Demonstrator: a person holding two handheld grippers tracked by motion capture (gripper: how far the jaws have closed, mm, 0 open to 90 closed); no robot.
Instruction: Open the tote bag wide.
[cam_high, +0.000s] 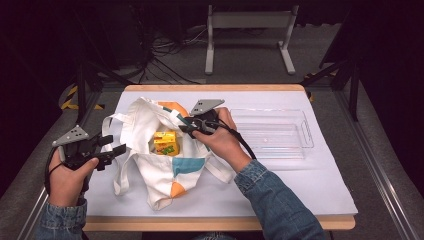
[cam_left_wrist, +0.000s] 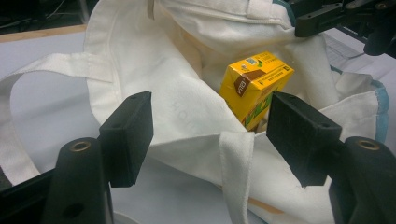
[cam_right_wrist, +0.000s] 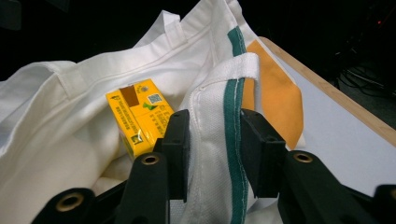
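Field notes, tote job. My right gripper (cam_right_wrist: 212, 154) had its jaws pinching the green-trimmed rim of the white tote bag (cam_high: 150, 172) near the centre of the high view, fabric pressed between both pads; the grip looked set. My left gripper (cam_left_wrist: 210, 135) sat at the lower left of the high view with its jaws spread, the near rim and one strap lying between them but no pad touching cloth.

The yellow drink carton (cam_left_wrist: 254, 86) lay inside the bag's open mouth, tilted on the lining, centre of the high view and upper middle of the left gripper view. The clear plastic tray (cam_high: 305, 131) stood right of centre, with nothing in it.

My judgement: the mouth was held open on one side only. Left to do: secure the near rim, then lift the carton out, likely to the tray.
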